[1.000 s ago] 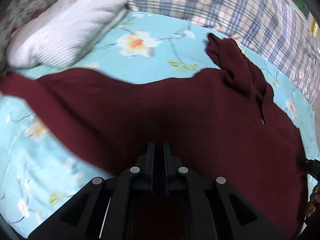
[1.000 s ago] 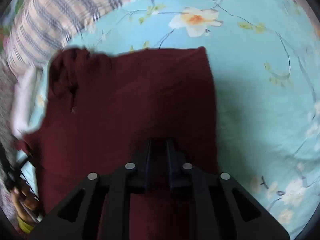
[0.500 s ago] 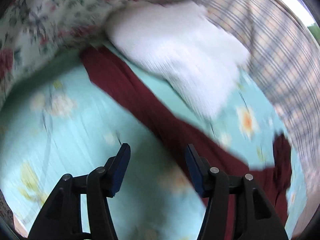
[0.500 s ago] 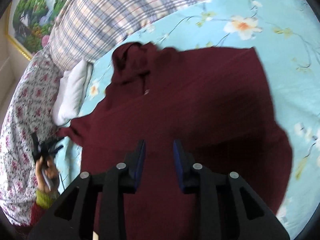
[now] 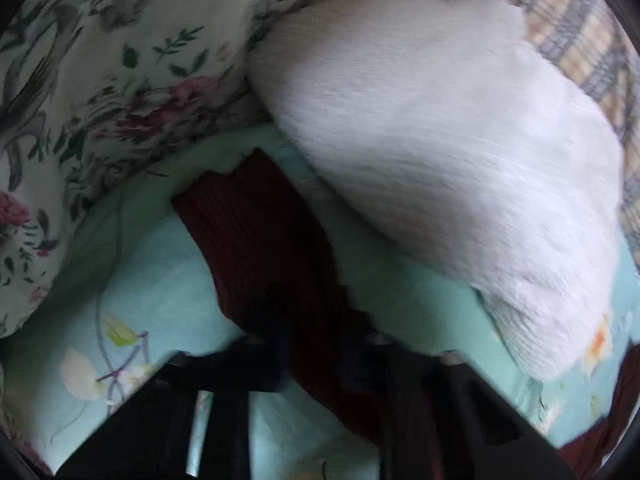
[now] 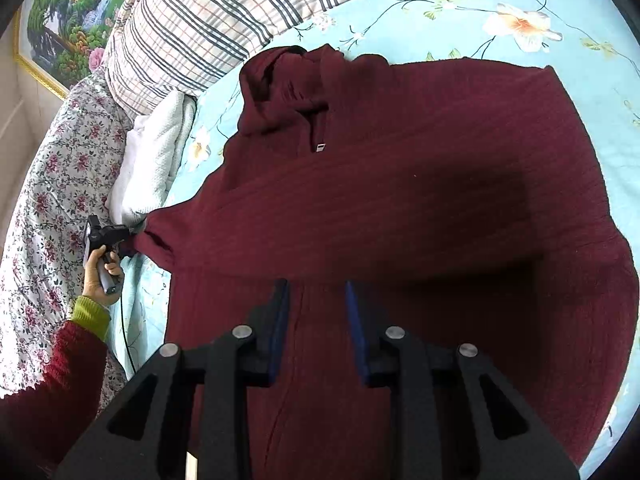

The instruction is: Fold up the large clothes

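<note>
The left gripper [image 6: 130, 236], held in a person's hand [image 6: 100, 276], has just been closing and is clamped on the cuff end of the maroon sweater's sleeve [image 5: 256, 232]. In the blurred left wrist view the sleeve runs up from between its dark fingers. A white folded towel [image 5: 460, 160] lies just beside the sleeve, and a floral quilt [image 5: 100, 80] borders the other side.

The right gripper [image 6: 316, 328] hovers over the maroon sweater [image 6: 400, 184] with its blue-padded jaws partly apart, gripping nothing.

The sweater lies spread flat on the light blue flowered sheet [image 6: 600, 92], hood toward a plaid pillow [image 6: 192, 24]. Its one visible sleeve stretches out to the left gripper at the quilt's edge. Bare sheet shows beyond the hood and along the sweater's far side.
</note>
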### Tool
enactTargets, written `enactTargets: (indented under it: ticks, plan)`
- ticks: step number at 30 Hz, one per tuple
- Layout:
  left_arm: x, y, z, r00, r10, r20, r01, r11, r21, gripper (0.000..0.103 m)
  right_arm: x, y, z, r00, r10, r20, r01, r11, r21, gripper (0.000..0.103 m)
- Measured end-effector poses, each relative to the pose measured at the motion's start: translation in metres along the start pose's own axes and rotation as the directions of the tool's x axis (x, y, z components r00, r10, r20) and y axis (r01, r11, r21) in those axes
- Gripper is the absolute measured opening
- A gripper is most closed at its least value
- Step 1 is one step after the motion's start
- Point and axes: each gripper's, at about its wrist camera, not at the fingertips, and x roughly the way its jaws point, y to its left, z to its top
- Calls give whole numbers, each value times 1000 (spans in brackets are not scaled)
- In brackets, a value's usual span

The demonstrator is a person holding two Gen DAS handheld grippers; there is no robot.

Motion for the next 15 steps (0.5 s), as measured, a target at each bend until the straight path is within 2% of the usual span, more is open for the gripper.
enactTargets:
  ticks: [2,4,7,11,13,14,15]
  plan:
    - [-14,-1,-5,998,-33,48,32,999,19,6,-1,-1,0,1000,-3,6,3,1000,6,30]
    - [-34,-6,-12,990,-100,97,96,994,45,6,-2,-1,0,1000,6,14,-6,1000,9,30]
    - [-74,-21,-32,962,-220,160,201,972,125,6,-5,4,0,999,20,28,-21,1000,4,30]
    - [-127,-68,-72,903,-397,166,344,897,277,6,-11,9,-1,998,54,46,-53,999,-2,30]
    - [-151,-102,-101,866,-479,142,408,843,351,6,-15,7,-1,996,63,57,-64,998,14,30]
    - [-166,-134,-126,844,-525,111,448,803,392,6,-18,5,-1,995,69,66,-71,997,25,30]
    - [-176,-151,-142,826,-557,90,474,772,424,6,-20,3,0,995,73,74,-76,997,34,30]
